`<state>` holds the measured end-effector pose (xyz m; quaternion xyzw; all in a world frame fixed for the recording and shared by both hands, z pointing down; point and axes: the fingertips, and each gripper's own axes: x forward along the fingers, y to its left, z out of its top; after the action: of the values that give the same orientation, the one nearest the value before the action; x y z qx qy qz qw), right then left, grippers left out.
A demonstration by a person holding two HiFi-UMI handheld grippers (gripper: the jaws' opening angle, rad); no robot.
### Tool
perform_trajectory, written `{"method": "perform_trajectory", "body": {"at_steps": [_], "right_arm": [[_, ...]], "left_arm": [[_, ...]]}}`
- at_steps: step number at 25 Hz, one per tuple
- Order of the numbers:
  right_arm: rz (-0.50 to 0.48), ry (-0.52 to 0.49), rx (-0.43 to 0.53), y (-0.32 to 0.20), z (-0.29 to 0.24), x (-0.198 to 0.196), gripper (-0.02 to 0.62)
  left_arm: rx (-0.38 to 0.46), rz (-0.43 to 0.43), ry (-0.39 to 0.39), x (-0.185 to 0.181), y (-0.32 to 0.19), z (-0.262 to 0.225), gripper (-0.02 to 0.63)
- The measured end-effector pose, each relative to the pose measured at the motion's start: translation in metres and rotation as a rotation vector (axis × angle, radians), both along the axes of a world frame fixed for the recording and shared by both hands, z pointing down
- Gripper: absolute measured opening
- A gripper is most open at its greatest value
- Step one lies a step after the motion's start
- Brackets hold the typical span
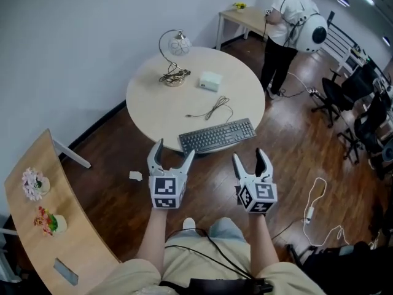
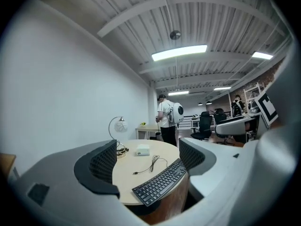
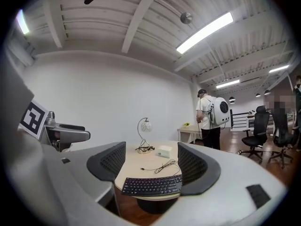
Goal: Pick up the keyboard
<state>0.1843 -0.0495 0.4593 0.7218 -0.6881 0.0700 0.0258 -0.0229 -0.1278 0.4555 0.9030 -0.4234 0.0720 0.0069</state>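
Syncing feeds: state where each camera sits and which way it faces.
Head view: on the person's head, steeply down on round table, keyboard, left gripper, right gripper, forearms.
Left gripper view: on the left gripper, facing the keyboard between its open jaws.
Right gripper view: on the right gripper, likewise; left gripper shows leftward.
All share keyboard and desk lamp.
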Motion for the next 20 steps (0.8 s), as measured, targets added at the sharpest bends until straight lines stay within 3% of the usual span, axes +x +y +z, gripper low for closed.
{"method": "perform_trajectory", "body": {"at_steps": [10,16,20], "right_arm": [[-0.131,-0.022,-0.005,-0.118,0.020,0.040,0.360],[-0.201,0.008,-0.014,-0.199,0.028,0.115,0.360],[-0.221,-0.003,-0.104,-0.233,0.066,0.181,0.360]], "left_arm": [[-0.070,-0.139,-0.024,0.008,-0.083,0.034,0.400],[-0.109,-0.224,-0.029,0.054,-0.150,0.047,0.400],[-0.186,-0.298,-0.057,0.072,-0.186,0.077,0.400]]}}
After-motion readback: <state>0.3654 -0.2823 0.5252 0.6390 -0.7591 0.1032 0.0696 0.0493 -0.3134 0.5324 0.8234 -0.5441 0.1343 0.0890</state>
